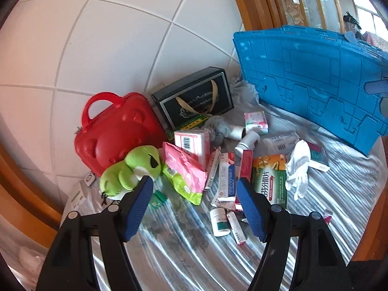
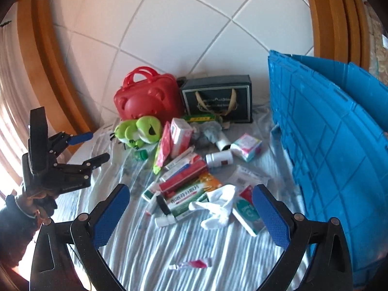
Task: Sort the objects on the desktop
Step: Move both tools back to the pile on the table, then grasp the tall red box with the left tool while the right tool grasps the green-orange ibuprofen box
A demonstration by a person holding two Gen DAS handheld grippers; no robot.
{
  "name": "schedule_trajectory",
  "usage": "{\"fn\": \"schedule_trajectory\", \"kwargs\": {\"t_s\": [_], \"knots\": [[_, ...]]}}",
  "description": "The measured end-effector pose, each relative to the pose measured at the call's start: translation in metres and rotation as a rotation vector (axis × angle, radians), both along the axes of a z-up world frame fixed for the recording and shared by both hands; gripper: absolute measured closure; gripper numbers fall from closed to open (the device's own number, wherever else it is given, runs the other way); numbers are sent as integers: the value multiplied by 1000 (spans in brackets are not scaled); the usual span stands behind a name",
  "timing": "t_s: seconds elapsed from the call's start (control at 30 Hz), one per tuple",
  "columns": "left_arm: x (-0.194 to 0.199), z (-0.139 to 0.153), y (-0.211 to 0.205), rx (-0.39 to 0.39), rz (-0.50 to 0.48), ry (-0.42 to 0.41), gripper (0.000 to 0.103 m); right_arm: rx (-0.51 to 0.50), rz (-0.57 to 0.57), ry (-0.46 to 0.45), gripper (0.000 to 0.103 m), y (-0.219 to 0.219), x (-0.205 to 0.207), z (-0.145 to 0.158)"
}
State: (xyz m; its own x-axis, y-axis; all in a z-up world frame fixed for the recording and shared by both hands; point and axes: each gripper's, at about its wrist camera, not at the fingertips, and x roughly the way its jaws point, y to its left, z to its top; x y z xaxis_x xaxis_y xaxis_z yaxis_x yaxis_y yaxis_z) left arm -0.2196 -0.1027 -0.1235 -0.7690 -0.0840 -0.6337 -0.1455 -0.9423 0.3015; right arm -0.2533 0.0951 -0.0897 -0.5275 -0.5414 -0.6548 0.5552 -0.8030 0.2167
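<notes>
Both the left gripper (image 1: pixel 194 184) and the right gripper (image 2: pixel 191 194) stand open and empty above the counter (image 2: pixel 150 247); the pile of boxes (image 2: pixel 186 194), bottles and a white glove (image 2: pixel 218 208) lies at its centre, so choose one outlying item, straddle it squarely and close only when both pads flank it. The blue crate (image 2: pixel 339 145) walls the 3 o'clock side, the red case (image 2: pixel 148 97) and black box (image 2: pixel 218 99) block 12 o'clock, and open room lies toward 6 o'clock.
</notes>
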Motion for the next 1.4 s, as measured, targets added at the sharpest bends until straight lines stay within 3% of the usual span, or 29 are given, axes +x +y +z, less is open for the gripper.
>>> {"fn": "schedule_trajectory", "kwargs": {"t_s": [0.27,0.53,0.63,0.73,0.93,1.1,1.23,1.4], "knots": [[-49,-62,22,27,-149,-105,32,46,-3,-82,0,-8,-32,-28],[-104,-118,21,102,-260,-242,32,100,25,-179,0,-24,-64,-74],[-121,-143,18,106,-280,-309,50,101,13,-202,0,-25,-83,-83],[-131,-161,14,124,-289,-354,53,99,13,-233,0,-30,-98,-94],[-136,-169,16,111,-286,-283,53,82,98,-339,1,-58,-96,-128],[-142,-173,23,27,-301,-241,53,48,185,-450,5,-88,-83,-160],[-148,-167,9,93,-292,-273,63,4,200,-572,10,-98,-79,-189],[-147,-167,-1,103,-283,-289,63,-30,132,-656,16,-95,-84,-220]]}}
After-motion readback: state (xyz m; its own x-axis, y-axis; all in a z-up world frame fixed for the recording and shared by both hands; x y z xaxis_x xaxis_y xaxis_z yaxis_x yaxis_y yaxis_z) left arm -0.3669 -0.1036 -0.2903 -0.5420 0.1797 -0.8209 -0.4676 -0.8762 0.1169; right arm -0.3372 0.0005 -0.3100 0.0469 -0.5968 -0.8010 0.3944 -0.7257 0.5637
